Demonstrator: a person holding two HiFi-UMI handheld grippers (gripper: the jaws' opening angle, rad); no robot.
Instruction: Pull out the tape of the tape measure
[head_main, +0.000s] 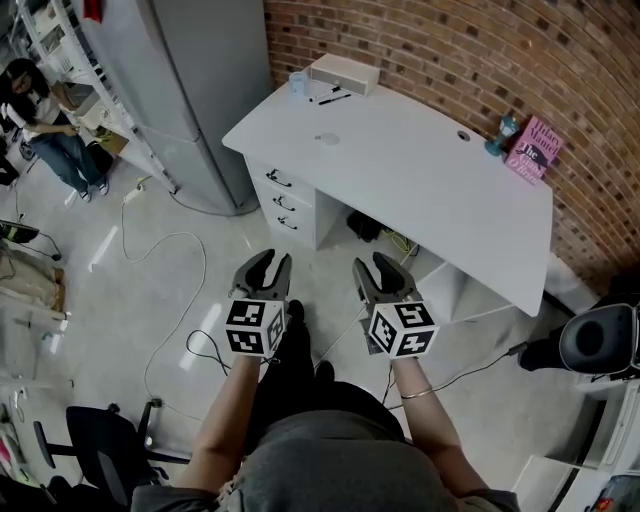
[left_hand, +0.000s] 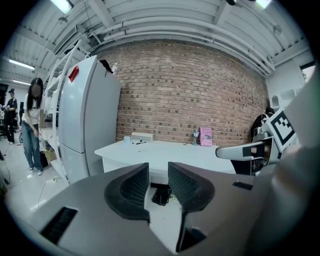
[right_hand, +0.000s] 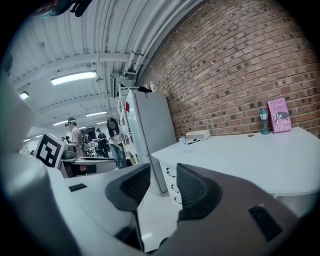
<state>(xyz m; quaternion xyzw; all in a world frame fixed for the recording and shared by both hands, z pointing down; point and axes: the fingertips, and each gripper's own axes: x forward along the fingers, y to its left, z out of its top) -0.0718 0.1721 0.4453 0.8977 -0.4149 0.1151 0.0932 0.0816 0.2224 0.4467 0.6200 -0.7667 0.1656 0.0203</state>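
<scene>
I make out no tape measure for certain. A small pale round thing (head_main: 327, 138) lies on the white desk (head_main: 420, 180), too small to identify. My left gripper (head_main: 265, 268) and right gripper (head_main: 383, 270) hang side by side over the floor, short of the desk's front. Both stand open with nothing between their jaws. The left gripper view shows its jaws (left_hand: 158, 172) apart, pointing at the desk (left_hand: 165, 150). In the right gripper view the jaws (right_hand: 163, 175) are also apart and empty, with the desk (right_hand: 260, 155) to their right.
On the desk stand a white box (head_main: 343, 72), a cup (head_main: 298, 82), pens (head_main: 332, 97), a bottle (head_main: 502, 132) and a pink book (head_main: 535, 150) by the brick wall. A grey fridge (head_main: 190, 90) stands left. Cables (head_main: 170, 300) and a black chair (head_main: 100, 440) are on the floor; a person (head_main: 40, 120) stands far left.
</scene>
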